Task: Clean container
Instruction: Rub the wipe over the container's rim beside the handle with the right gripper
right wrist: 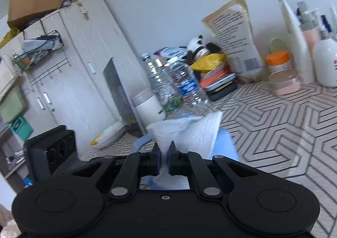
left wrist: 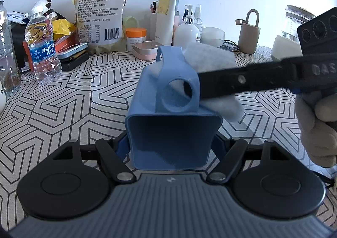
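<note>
Closest to the left camera, the left tongs (left wrist: 169, 149) are clenched on the blue container (left wrist: 170, 132), gripping it by its two side walls near the base. The container is held off the table (left wrist: 84, 94), lying on its side with its long axis running straight away from the left tongs toward the far edge. A looped handle with a round hole (left wrist: 179, 88) sits on its upper side.

Just beyond, the right tongs (right wrist: 165, 153) come in from the right, held by a gloved hand (left wrist: 316, 124). They are clenched on a white cloth (right wrist: 189, 132), pinching a bunched fold of it so the rest fans out ahead of them. In the left view the cloth lies against the container's right flank and over its far top, beside the handle; in the right view it rests on the blue surface directly in front of the tongs. So the cloth crosses the container's long axis at roughly a right angle. I judge that wiping is in hand, and any stroke would best run along that axis while the left tongs brace the container.

Farther off, along the table's far edge against the wall, stand a water bottle (left wrist: 42, 48), a big snack bag (left wrist: 100, 12), an orange-lidded jar (left wrist: 135, 38) and a white pump bottle (left wrist: 186, 31).
</note>
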Demonstrator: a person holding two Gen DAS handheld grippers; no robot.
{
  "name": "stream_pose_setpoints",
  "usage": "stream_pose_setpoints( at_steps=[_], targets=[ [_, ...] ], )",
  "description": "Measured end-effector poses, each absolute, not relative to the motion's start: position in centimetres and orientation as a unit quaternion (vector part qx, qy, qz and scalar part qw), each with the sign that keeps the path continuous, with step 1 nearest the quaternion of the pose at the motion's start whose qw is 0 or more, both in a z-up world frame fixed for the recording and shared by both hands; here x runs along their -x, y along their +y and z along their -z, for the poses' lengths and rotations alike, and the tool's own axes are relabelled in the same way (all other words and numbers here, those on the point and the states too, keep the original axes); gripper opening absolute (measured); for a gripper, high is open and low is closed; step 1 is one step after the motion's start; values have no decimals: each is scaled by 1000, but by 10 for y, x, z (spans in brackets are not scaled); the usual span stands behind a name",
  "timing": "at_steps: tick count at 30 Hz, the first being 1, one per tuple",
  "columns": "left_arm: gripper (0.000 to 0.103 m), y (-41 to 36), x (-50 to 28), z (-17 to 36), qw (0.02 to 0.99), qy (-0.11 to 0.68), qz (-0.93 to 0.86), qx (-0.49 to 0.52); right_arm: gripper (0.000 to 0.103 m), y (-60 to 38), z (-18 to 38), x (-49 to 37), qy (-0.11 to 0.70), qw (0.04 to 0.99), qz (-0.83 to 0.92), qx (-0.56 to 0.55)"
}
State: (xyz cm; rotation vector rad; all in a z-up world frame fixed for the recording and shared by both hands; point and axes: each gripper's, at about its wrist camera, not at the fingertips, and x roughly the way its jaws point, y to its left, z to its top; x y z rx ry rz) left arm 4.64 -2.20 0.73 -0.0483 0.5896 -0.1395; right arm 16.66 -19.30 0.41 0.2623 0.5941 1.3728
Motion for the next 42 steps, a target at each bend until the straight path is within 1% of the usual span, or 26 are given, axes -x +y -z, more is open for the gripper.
stream_pose_setpoints(
  at_steps=[7, 21, 32, 42],
  targets=[
    [74, -27, -48, -9, 954, 290, 68, 22, 5, -191, -3, -163, 274, 709, -639, -118],
    [75, -12, -44, -6, 954, 291, 69, 22, 4, -208, -1, -177, 281, 746, -585, -148],
    [75, -12, -47, -5, 953, 293, 69, 20, 4, -193, -2, -164, 285, 697, -645, -131],
    [75, -13, -47, -5, 954, 292, 68, 17, 4, -204, 3, -176, 293, 717, -612, -161]
  ],
)
